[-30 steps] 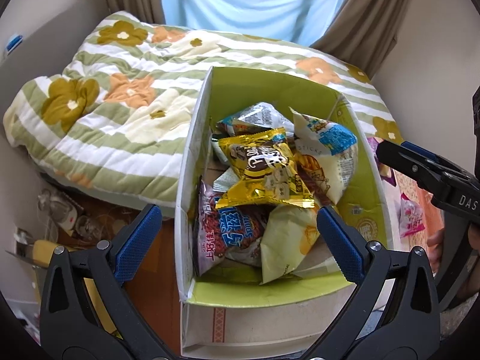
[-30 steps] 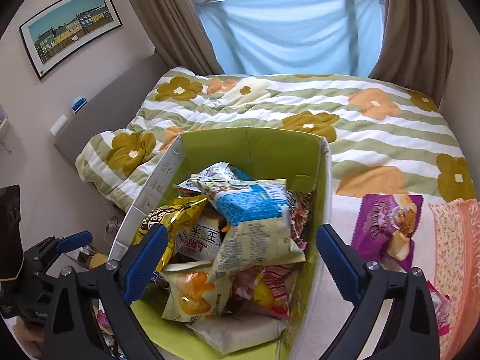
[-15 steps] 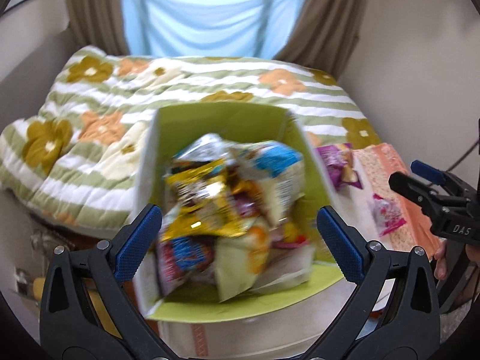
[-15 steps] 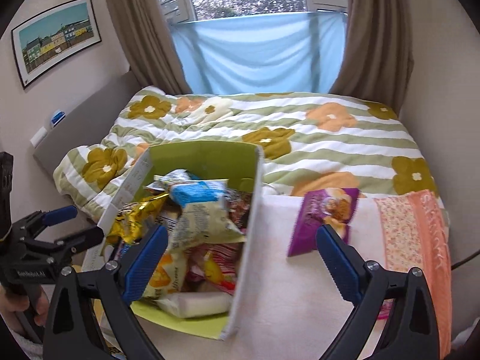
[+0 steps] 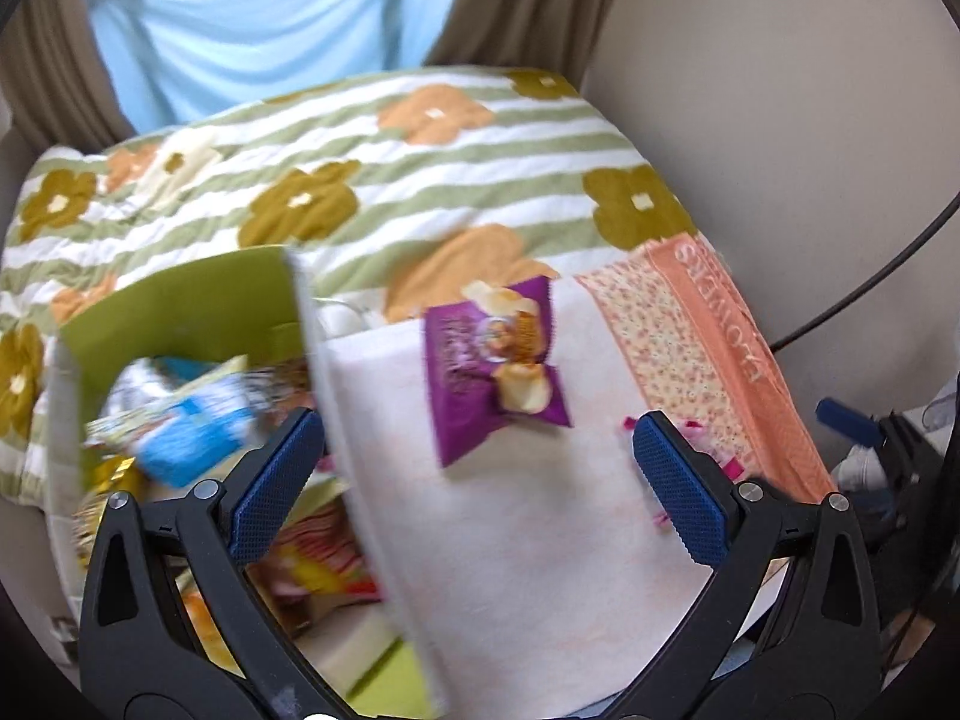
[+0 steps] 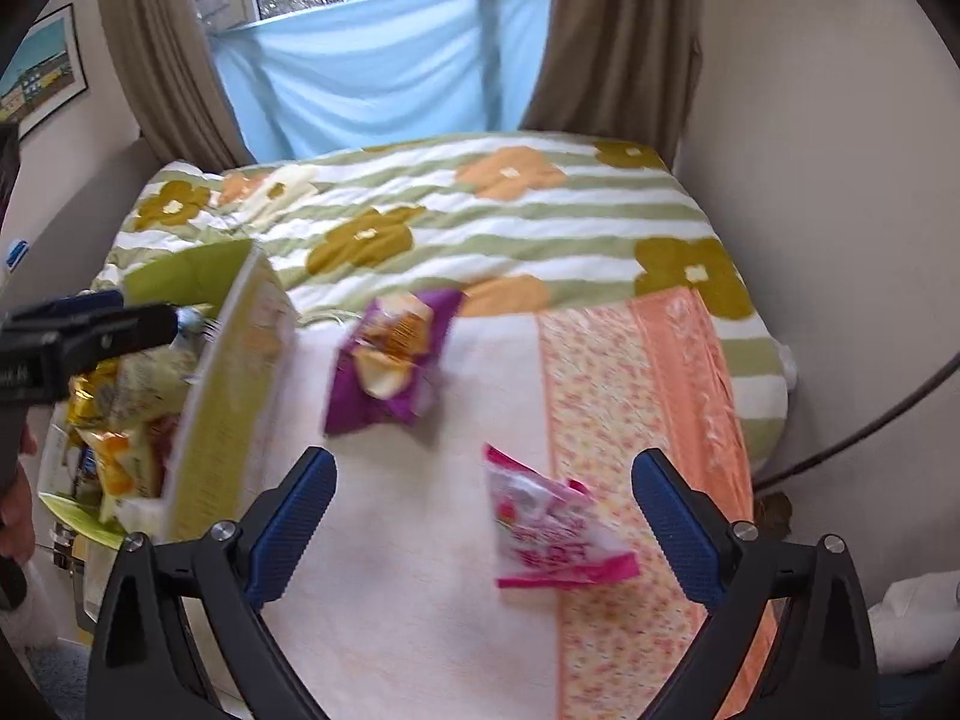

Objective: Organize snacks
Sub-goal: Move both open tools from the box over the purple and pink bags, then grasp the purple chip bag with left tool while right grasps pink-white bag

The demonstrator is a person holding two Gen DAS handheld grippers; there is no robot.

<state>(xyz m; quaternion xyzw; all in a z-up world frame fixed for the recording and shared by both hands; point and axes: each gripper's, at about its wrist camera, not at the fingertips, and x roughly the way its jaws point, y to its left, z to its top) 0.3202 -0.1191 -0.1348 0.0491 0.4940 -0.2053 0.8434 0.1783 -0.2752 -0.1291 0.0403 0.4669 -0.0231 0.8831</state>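
The left claw [image 5: 480, 474] is wide apart and holds nothing; its blue pads [image 5: 273, 483] sit on either side of the view. The right claw [image 6: 483, 525] is wide apart too, and it is empty. A green cardboard box [image 5: 180, 306] stands at the left, on the edge of a bed. It is full of snack bags, and a bag with a blue top [image 5: 192, 426] lies near the top of the pile. The bags in the box look blurry in both views. To the right of the box a white and orange towel [image 6: 420, 570] is spread over the bed. A purple snack bag [image 5: 492, 360] lies flat on the white part of the towel, near the box but not touching it. A pink snack bag [image 6: 549, 531] lies on the towel too, closer to the camera, partly on the white part and partly on the flowery orange part. In the right wrist view it sits between the two blue pads, closer to the right one. The two loose bags are apart. A quilt with green stripes and big flowers [image 6: 480, 210] covers the bed behind them. A blue cloth [image 6: 384, 66] hangs under the window, between brown curtains [image 6: 612, 30].
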